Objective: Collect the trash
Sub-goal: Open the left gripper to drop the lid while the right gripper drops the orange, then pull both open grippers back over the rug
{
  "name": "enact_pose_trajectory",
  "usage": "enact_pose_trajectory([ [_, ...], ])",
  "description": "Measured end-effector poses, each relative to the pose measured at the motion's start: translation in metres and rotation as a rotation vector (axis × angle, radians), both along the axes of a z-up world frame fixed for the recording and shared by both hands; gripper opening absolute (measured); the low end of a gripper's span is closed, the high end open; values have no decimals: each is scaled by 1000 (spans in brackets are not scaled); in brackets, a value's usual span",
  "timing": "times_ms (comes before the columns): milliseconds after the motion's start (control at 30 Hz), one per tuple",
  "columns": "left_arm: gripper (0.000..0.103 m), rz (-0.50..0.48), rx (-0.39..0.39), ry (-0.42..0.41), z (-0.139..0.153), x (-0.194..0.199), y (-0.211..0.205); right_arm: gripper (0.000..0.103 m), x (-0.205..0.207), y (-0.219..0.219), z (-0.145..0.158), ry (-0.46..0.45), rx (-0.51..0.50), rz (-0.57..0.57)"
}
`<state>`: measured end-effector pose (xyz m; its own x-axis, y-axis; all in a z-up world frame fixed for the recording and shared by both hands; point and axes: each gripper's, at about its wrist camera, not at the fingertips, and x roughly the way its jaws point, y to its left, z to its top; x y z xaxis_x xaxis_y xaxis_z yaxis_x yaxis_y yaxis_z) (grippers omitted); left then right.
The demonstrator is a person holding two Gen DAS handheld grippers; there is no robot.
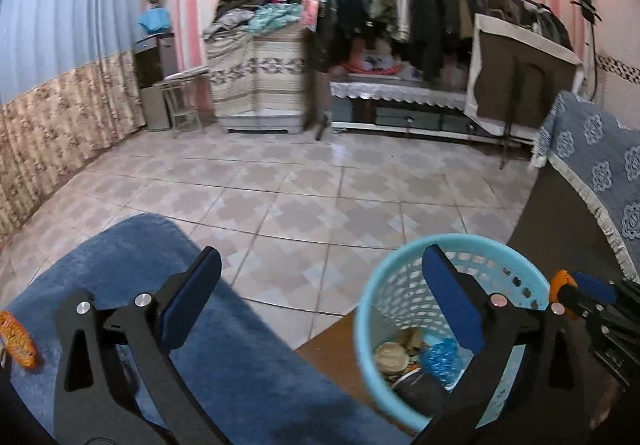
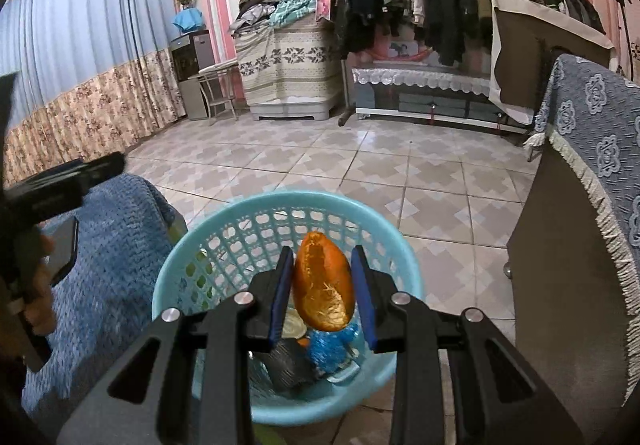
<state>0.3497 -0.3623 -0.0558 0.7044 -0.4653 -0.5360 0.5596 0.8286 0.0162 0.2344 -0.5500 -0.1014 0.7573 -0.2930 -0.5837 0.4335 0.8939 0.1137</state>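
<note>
Several bits of trash already lie at the bottom of the bin: a blue crumpled bag, something dark and a pale round piece, so the collecting looks well under way. The bin, a pale blue lattice one, stands on the tiled floor just beside the corner of a blue mat and near a cloth-covered cabinet on the other side. The right gripper is clamped on an orange peel, its pads pressing the peel from both sides, and holds it right over the bin's mouth, above the trash inside. By my reading the step in hand is the drop: the peel is not yet in, and loosening the pads should be enough to let it fall clear of the rim. The left gripper stands wide apart with nothing between its pads, over the mat's edge beside the bin. At the left edge of the left view, on the mat, sits another orange scrap, seemingly more peel, though it is cut off and I cannot be sure. If so, at least that one is left to fetch; whether more trash lies elsewhere the views do not show.
</note>
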Motion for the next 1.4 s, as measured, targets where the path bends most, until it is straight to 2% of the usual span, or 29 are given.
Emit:
enact_pose_trajectory([
  [233, 98, 60, -6, -11, 3, -4, 43, 31, 41, 6, -13, 32, 13, -1],
  [367, 98, 87, -24, 18, 4, -7, 68, 37, 55, 10, -18, 53, 2, -10],
  [533, 98, 133, -38, 21, 9, -9, 102, 73, 56, 19, -9, 44, -19, -30],
  [700, 98, 200, -53, 14, 18, -12, 143, 92, 49, 32, 11, 7, -51, -43],
  [933, 98, 309, -73, 13, 27, -22, 216, 95, 45, 75, 41, -29, -111, 11],
  [1067, 98, 381, -70, -6, 30, -33, 261, 96, 47, 110, 55, -67, -105, 78],
  [1400, 98, 589, -39, 9, 20, -53, 379, 97, 65, 196, 54, -67, -105, 230],
])
